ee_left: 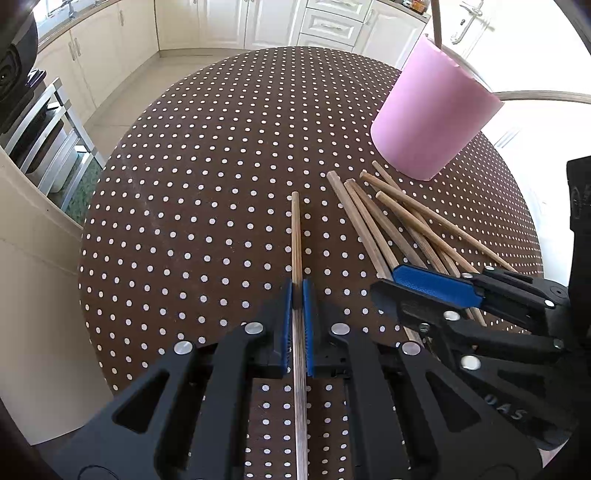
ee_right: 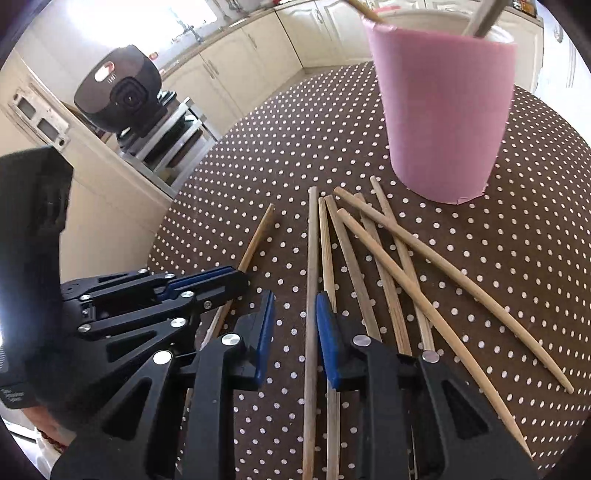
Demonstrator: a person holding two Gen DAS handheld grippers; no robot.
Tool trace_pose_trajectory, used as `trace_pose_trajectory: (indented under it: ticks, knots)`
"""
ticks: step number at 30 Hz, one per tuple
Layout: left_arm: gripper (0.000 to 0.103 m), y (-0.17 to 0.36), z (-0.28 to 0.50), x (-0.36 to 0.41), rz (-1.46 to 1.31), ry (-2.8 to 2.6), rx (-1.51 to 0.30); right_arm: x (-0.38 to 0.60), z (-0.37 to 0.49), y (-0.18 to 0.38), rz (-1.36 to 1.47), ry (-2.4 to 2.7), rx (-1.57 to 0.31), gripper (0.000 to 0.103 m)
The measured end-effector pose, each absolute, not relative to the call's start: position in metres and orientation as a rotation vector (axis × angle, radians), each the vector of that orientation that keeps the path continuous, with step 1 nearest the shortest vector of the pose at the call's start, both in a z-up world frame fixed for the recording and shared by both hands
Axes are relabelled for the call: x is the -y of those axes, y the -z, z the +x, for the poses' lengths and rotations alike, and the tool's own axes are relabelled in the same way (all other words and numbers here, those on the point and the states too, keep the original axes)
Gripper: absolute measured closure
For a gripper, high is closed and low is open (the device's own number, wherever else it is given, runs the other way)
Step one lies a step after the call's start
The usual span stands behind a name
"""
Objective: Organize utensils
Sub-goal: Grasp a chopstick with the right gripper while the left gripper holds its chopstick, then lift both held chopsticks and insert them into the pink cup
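Note:
My left gripper (ee_left: 297, 286) is shut on a single wooden chopstick (ee_left: 295, 236) that runs straight ahead over the dotted brown table (ee_left: 184, 184). To its right lies a loose pile of several chopsticks (ee_left: 388, 221), fanned out before a pink cup (ee_left: 432, 118). My right gripper (ee_left: 384, 280) reaches over the pile's near ends. In the right wrist view the right gripper (ee_right: 294, 299) stands open around a pale chopstick (ee_right: 312, 258) that lies close to the right pad. The pink cup (ee_right: 443, 122) holds a few sticks (ee_right: 484, 18). The left gripper (ee_right: 236, 277) is at the left with its chopstick (ee_right: 258, 236).
The round table's edge curves close on the left. Beyond it stand a metal rack (ee_right: 177, 136) with a black appliance (ee_right: 122, 92) on top, cream kitchen cabinets (ee_left: 325, 22) and a tiled floor.

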State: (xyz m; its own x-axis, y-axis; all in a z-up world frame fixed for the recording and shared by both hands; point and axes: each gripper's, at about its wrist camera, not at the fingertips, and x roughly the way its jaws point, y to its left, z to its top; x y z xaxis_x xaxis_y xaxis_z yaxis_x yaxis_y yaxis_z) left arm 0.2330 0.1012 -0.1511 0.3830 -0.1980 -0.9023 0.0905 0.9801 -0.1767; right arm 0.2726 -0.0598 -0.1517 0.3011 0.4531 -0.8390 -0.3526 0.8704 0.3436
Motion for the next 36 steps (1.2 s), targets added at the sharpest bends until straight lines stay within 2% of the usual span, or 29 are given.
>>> trace_pose_trajectory:
  ticks: [3, 7, 14, 18, 26, 36]
  knots:
    - [0.096, 0.151, 0.236, -0.098, -0.095, 0.183, -1.164, 0.053, 0.278, 0.154, 0.078, -0.523, -1.157, 0.085]
    - [0.096, 0.151, 0.240, -0.094, -0.086, 0.178, -1.155, 0.047, 0.284, 0.152, 0.041, -0.497, -1.152, 0.098]
    - [0.097, 0.142, 0.235, -0.095, -0.142, 0.195, -1.110, 0.048, 0.282, 0.144, 0.069, -0.500, -1.101, 0.098]
    - [0.097, 0.115, 0.222, -0.098, -0.157, 0.218, -1.040, 0.052, 0.273, 0.123, 0.103, -0.534, -1.033, 0.098]
    - [0.097, 0.042, 0.183, -0.099, -0.172, 0.253, -0.817, 0.067, 0.242, 0.059, 0.150, -0.592, -0.830, 0.099]
    - [0.097, -0.012, 0.149, -0.082, -0.175, 0.302, -0.602, 0.085, 0.204, 0.006, 0.093, -0.546, -0.527, 0.099]
